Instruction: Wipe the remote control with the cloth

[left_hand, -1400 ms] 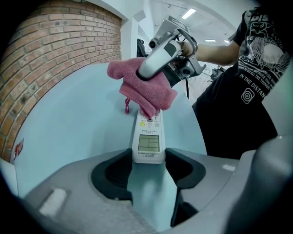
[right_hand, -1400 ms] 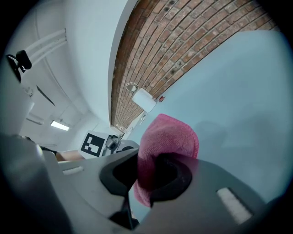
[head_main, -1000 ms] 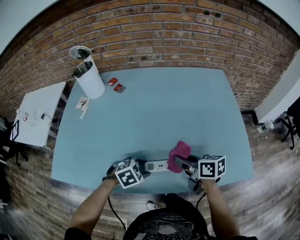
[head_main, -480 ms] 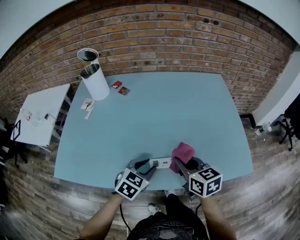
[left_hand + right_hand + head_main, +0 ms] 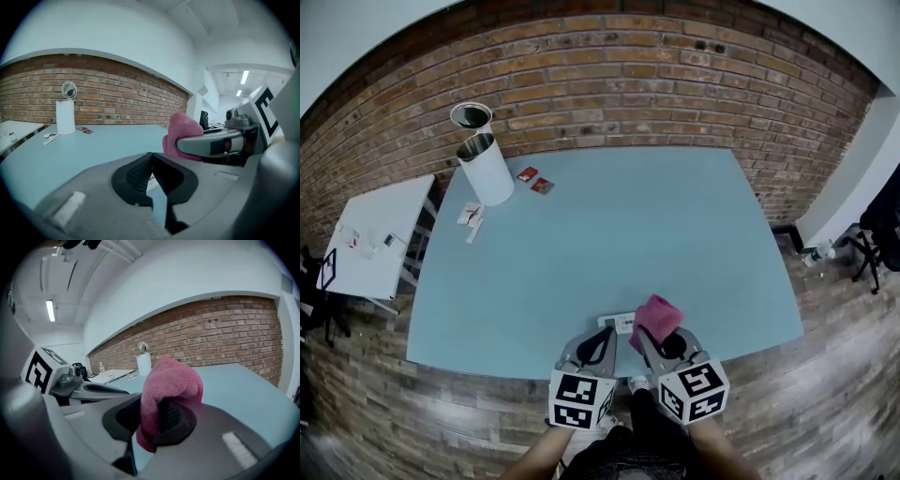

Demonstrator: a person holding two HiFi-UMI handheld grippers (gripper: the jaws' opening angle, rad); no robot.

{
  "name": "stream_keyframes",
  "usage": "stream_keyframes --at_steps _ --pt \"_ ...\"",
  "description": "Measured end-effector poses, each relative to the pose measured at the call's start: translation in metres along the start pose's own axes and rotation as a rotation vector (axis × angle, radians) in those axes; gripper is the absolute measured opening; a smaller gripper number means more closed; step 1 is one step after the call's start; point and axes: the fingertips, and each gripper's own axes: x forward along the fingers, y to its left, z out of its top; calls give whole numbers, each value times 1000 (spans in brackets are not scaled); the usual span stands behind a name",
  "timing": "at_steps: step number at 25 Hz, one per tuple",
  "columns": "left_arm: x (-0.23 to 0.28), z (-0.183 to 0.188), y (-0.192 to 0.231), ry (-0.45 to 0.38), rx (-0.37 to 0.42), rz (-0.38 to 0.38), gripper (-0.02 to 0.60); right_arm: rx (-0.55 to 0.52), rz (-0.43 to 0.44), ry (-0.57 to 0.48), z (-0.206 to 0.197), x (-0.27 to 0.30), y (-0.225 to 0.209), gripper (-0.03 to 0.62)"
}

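Note:
The white remote control [image 5: 619,322] lies on the blue table [image 5: 609,225] near its front edge. My left gripper [image 5: 598,337] hangs just above and in front of it, jaws shut with nothing between them. In the left gripper view the left gripper [image 5: 151,171] shows its pads pressed together, with a sliver of the remote [image 5: 151,179] behind them. The right gripper [image 5: 656,339] is shut on the pink cloth [image 5: 658,314], held up beside the remote's right end. Seen from the right gripper [image 5: 157,416], the cloth [image 5: 169,383] bulges up out of the jaws.
A white cylindrical bin [image 5: 486,169] with a raised lid [image 5: 471,115] stands at the table's far left corner. Two red packets [image 5: 534,180] and some paper scraps [image 5: 470,216] lie near it. A white side table [image 5: 370,234] stands to the left, and a brick wall [image 5: 619,75] runs behind.
Both grippers have risen and drawn back toward the person. The left jaws, open at the remote's left end before, have closed empty. The cloth has lifted off the remote.

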Motion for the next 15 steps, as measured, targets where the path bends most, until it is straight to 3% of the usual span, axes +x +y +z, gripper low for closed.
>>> stream_keyframes --at_steps 4,15 --pt "-1 4 -4 -16 -15 18 -5 -3 -33 -14 0 -6 1 60" --pt "2 8 -17 -27 41 7 -5 -14 -47 -8 -3 -14 1 61"
